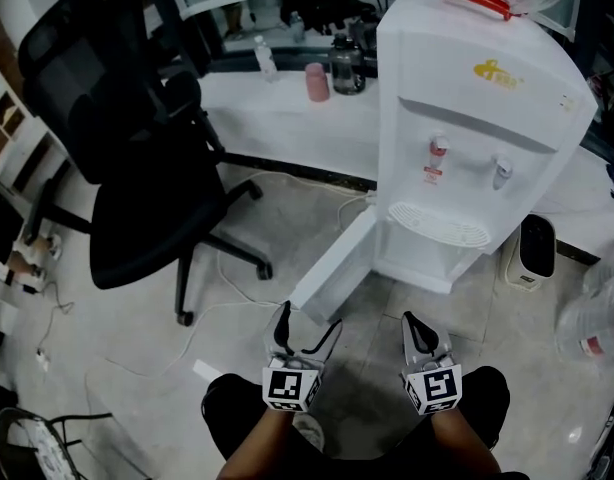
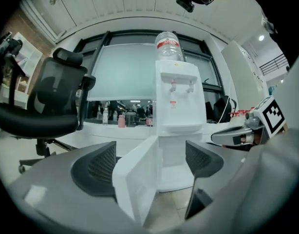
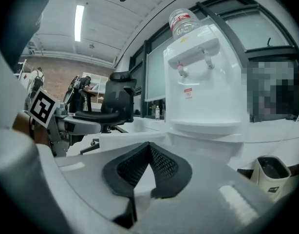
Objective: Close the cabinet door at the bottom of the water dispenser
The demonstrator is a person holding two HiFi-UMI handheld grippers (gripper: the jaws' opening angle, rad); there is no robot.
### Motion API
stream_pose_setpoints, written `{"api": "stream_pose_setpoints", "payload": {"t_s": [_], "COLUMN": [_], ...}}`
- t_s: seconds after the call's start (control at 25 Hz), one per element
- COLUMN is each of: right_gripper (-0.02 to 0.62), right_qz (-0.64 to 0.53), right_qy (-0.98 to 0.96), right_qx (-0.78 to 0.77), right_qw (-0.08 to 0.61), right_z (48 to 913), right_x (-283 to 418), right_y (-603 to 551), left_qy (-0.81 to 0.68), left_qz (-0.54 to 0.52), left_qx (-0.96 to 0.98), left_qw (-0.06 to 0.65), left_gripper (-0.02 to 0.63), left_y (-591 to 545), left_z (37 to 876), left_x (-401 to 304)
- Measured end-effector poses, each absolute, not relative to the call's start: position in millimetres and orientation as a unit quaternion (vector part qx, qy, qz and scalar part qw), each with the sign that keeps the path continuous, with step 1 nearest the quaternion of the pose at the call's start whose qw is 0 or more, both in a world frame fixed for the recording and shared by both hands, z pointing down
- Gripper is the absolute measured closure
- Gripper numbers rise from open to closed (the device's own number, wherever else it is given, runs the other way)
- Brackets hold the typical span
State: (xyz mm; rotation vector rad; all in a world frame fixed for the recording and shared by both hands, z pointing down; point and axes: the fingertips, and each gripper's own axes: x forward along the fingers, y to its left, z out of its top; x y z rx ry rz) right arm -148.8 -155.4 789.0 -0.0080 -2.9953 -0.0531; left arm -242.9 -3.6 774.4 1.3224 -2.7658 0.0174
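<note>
The white water dispenser (image 1: pixel 467 118) stands on the floor with its bottom cabinet door (image 1: pixel 337 263) swung wide open toward me and to the left. My left gripper (image 1: pixel 309 326) hovers just in front of the door's free edge with its jaws open. In the left gripper view the door (image 2: pixel 135 184) shows edge-on between the spread pads (image 2: pixel 98 167), and neither pad touches it. My right gripper (image 1: pixel 415 323) is in front of the dispenser's base, a little to the right; its pads (image 3: pixel 164 165) meet at the tip with nothing between them.
A black office chair (image 1: pixel 137 168) stands to the left on the floor. Behind it runs a low white ledge (image 1: pixel 277 118) with bottles and a pink cup. A small white appliance (image 1: pixel 535 250) sits right of the dispenser. Cables (image 1: pixel 227 278) trail over the floor.
</note>
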Motion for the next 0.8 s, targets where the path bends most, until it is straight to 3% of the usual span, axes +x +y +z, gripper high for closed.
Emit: {"api": "stream_pose_setpoints", "payload": {"t_s": [0.28,0.8], "right_gripper": [0.592,0.592], "right_qz": [-0.01,-0.019], "right_qy": [-0.997,-0.997], "right_qx": [-0.013,0.041], "right_qw": [0.074,0.06], "right_z": [791.3,784.2], "right_x": [-162.0,-153.4], "right_y": [-142.0,-160.5], "left_qy": [-0.892,-0.859], "left_qz": [0.014,0.009], "left_qx": [0.436,0.488], "left_qw": [0.121,0.154], "left_gripper": [0.022,0.016], "left_y": [10.5,-15.4], "left_z": [824.1,841.5], "left_x": [-276.7,-270.7]}}
